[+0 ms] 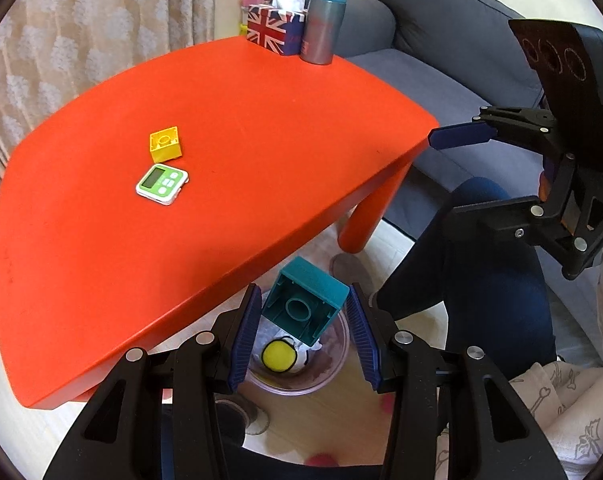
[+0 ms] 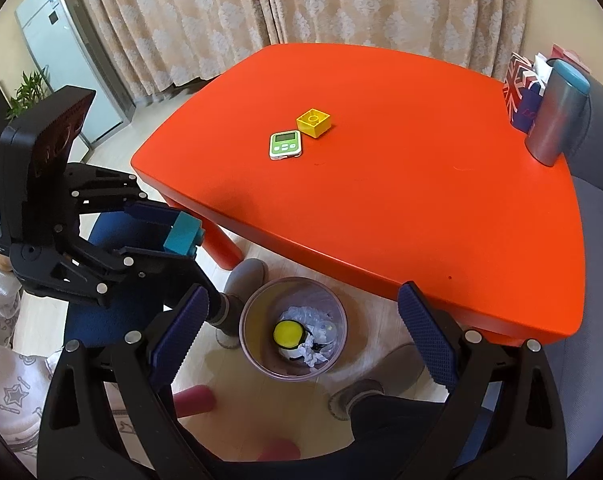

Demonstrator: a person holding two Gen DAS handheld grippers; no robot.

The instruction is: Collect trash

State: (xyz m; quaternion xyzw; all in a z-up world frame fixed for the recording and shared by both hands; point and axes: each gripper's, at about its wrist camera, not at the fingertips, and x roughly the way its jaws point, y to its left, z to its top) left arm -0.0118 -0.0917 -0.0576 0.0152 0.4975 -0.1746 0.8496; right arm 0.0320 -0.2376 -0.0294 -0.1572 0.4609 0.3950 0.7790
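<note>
My left gripper (image 1: 303, 312) is shut on a teal toy block (image 1: 306, 304) and holds it off the table's near edge, above a clear plastic bin (image 1: 333, 372) on the floor. The bin holds crumpled paper and a yellow round object (image 1: 278, 355). In the right wrist view the left gripper (image 2: 169, 236) with the teal block (image 2: 182, 237) hangs left of the bin (image 2: 250, 330). My right gripper (image 2: 305, 328) is open and empty, above the bin. A yellow block (image 1: 165, 144) and a green timer (image 1: 162, 183) lie on the red table (image 1: 241, 128).
A Union Jack tissue box (image 1: 275, 28) and a grey tumbler (image 1: 322, 26) stand at the table's far edge. A grey sofa (image 1: 441, 52) is to the right. The person's legs and slippers (image 2: 381, 380) are around the bin. Curtains (image 2: 301, 4) hang behind.
</note>
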